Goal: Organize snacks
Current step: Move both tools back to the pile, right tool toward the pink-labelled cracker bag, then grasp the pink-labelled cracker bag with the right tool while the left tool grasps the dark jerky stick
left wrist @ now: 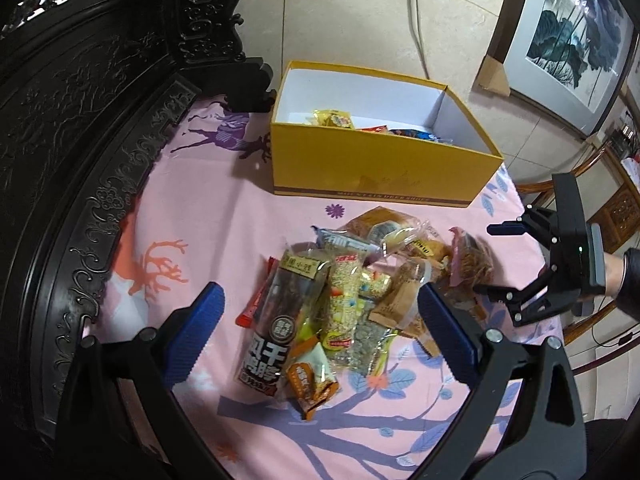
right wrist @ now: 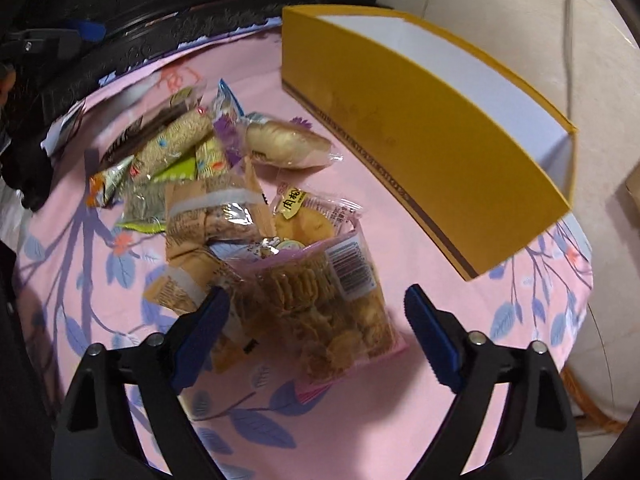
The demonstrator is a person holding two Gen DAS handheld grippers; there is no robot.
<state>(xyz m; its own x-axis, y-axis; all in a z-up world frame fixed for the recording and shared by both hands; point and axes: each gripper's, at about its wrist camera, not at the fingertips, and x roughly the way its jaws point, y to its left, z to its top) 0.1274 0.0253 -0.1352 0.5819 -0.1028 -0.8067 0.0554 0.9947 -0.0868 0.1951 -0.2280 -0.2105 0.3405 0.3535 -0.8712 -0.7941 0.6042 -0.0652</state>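
A heap of wrapped snacks (left wrist: 340, 292) lies on the pink patterned tablecloth (left wrist: 192, 220). Behind it stands an open yellow box (left wrist: 380, 168) (right wrist: 420, 140) with a few snack packets (left wrist: 336, 119) inside. My left gripper (left wrist: 320, 300) hangs open above the near side of the heap, over a long dark packet (left wrist: 280, 320). My right gripper (right wrist: 316, 296) (left wrist: 490, 260) is open at the heap's right end. A pink-edged packet of crispy snacks (right wrist: 320, 300) (left wrist: 472, 260) lies between its jaws; the right pad stands clear of it.
Dark carved wooden furniture (left wrist: 80, 120) curves around the table's left side. A framed painting (left wrist: 568, 40) leans on the tiled floor beyond, with a white cable (left wrist: 416, 20) near it. The table edge (right wrist: 576, 320) drops off to the right. A sleeve (left wrist: 632, 276) holds the right gripper.
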